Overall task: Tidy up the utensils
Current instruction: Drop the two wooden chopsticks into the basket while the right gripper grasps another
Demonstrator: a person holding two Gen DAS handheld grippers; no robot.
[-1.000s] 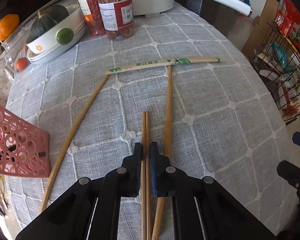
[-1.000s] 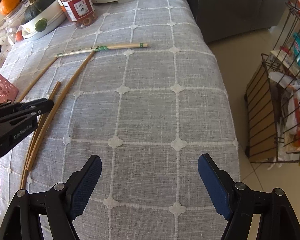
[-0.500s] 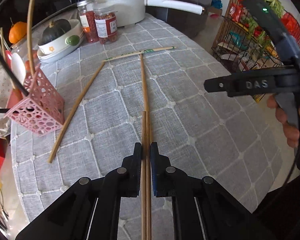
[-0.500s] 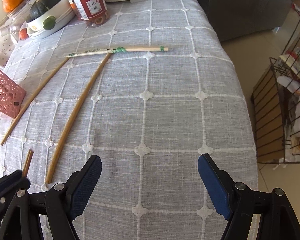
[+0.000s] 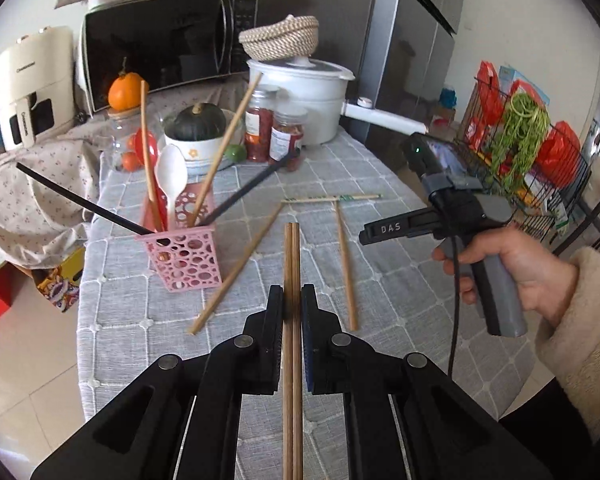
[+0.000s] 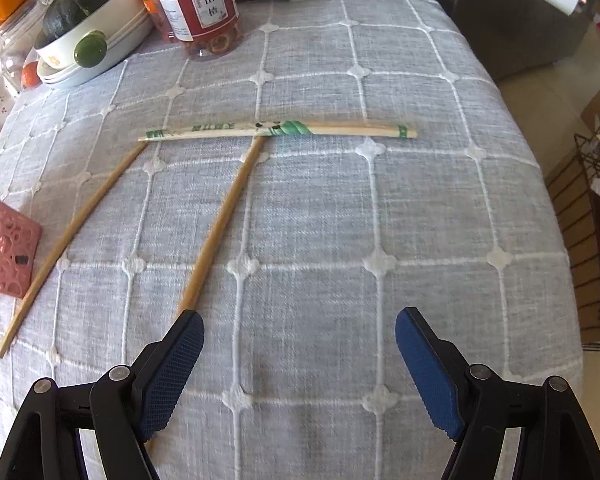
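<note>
Jaws of left gripper [image 5: 292, 300] clenched on chopstick pair [image 5: 291, 256], right gripper [image 6: 298, 334] jaws released, empty

The left wrist camera looks from well above the near edge of the bench [image 5: 148, 316], slanting down across it past the pink basket [image 5: 182, 254] to the room's back wall. The right wrist camera hangs closer and steeper over the bench [image 6: 440, 220], right of the pink basket [image 6: 4, 252]. Both share the wrapped chopsticks [image 5: 332, 199] [image 6: 276, 130] beyond the basket.

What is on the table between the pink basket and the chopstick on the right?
One loose bamboo chopstick lies slanted between the pink basket and the right chopstick, in the left wrist view.
</note>
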